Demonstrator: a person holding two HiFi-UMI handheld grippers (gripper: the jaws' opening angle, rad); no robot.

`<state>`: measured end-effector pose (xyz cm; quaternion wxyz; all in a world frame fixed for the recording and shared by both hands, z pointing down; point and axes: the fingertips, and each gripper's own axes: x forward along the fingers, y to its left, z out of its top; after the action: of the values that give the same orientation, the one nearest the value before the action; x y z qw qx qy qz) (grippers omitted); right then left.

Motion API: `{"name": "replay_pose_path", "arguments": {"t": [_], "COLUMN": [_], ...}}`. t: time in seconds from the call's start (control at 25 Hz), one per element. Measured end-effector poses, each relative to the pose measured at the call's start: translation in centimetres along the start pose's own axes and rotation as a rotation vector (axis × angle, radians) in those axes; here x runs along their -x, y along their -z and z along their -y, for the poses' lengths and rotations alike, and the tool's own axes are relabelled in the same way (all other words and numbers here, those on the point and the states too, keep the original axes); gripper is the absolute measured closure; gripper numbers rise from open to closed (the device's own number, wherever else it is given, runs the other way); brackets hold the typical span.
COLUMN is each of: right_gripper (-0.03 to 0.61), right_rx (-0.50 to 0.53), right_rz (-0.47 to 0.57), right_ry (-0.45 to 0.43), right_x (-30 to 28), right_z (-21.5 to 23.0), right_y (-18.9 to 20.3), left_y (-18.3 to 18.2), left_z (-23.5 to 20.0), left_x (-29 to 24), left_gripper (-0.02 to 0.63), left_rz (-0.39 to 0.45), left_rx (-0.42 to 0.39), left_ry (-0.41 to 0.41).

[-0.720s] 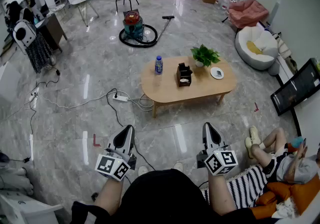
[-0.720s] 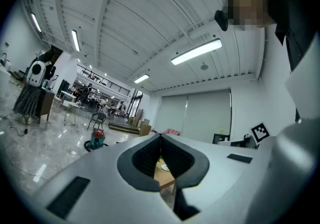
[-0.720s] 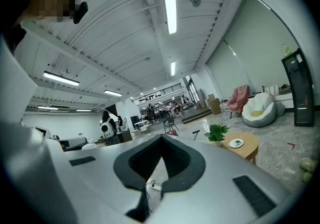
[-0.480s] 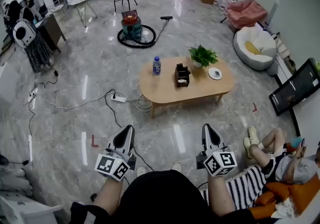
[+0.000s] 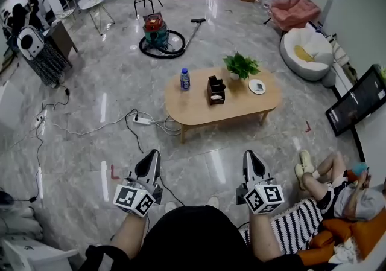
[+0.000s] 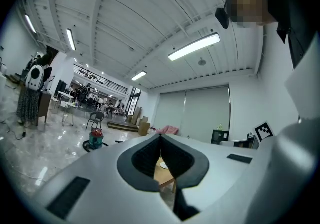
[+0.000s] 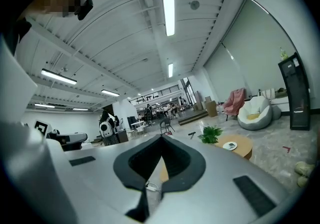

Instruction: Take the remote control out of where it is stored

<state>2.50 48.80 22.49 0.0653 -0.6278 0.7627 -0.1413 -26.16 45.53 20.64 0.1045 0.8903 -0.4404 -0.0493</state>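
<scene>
Near the person's waist, left gripper (image 5: pixel 153 155) and right gripper (image 5: pixel 249 155) are pointing level, both clenched empty, nothing yet within reach. Well ahead, holder (image 5: pixel 215 90) is standing on table (image 5: pixel 199 110), probably storing the remote; too small to tell.

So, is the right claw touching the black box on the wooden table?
Apart. The head view shows the right claw over bare floor, well short of the black box on the wooden table.

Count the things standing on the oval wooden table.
4: a water bottle at the left end, a black holder mid-table, a potted plant at the far edge, a white dish at the right end. Anything inside the holder may be hidden.
</scene>
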Motion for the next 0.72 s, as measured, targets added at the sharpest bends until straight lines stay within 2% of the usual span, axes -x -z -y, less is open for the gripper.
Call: {"name": "replay_pose_path", "arguments": {"t": [0.4, 0.56, 0.72], "right_gripper": [0.572, 0.572, 0.572], "right_rx": [0.056, 0.033, 0.035], "right_rz": [-0.007, -0.069, -0.122], "right_ry": [-0.033, -0.029, -0.066], "right_x": [0.6, 1.2, 2.0], "right_z": [4.5, 8.2, 10.4], "right_y": [-1.0, -0.2, 0.0], "left_y": [1.3, 2.1, 3.7], "left_z": [3.1, 4.8, 6.9], "left_x": [-3.2, -5.0, -6.1], "left_gripper": [0.606, 0.606, 0.606], "left_rz": [-0.003, -0.021, -0.016], "left_rx": [0.003, -0.008, 0.013], "left_ry": [-0.041, -0.076, -0.110]}}
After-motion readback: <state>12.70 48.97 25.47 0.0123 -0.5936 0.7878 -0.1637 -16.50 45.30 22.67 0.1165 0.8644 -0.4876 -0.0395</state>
